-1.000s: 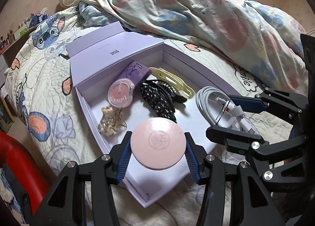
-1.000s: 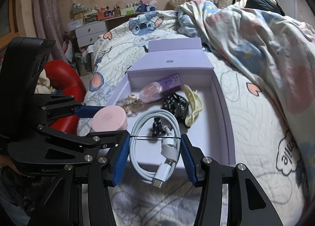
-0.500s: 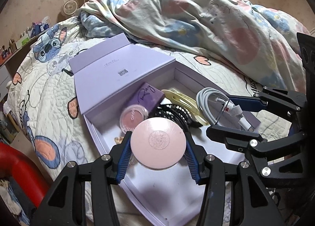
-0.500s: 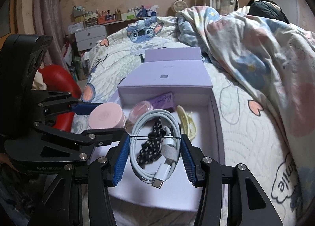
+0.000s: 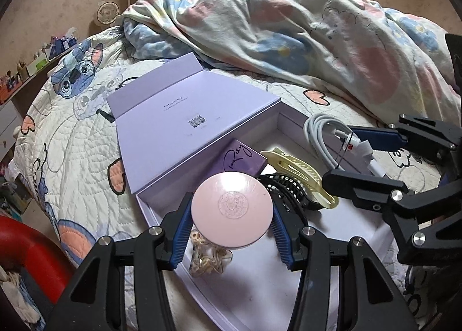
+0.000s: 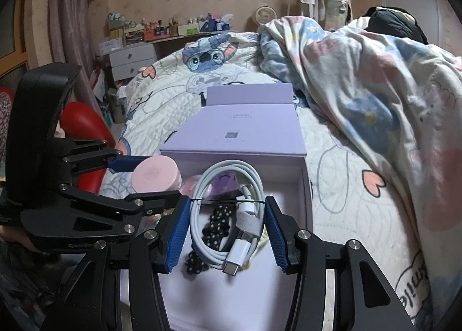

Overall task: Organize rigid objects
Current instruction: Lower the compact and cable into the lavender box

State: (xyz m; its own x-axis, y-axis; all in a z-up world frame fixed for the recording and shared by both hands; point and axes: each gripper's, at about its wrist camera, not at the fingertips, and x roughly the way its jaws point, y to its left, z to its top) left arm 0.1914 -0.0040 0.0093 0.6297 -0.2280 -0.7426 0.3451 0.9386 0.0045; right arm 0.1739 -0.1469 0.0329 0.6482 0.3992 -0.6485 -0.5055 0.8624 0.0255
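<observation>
Bedroom, quilted bed (image 5: 72, 140) with crumpled duvet (image 5: 317, 36) upper right. Lavender box (image 5: 288, 296) mid-frame, lid (image 5: 184, 126) flipped open behind it. Inside: one purple card (image 5: 239, 157), one yellow hair clip (image 5: 300, 172), one black claw clip (image 5: 291, 192), one gold trinket (image 5: 208, 258), one polka-dot bow (image 6: 216, 221). Left gripper (image 5: 231, 224) clamped on pink round compact (image 5: 231, 209) above box, lower centre. Right gripper (image 6: 228, 227) pinching one coiled white cable (image 6: 228, 215) – also over box.
</observation>
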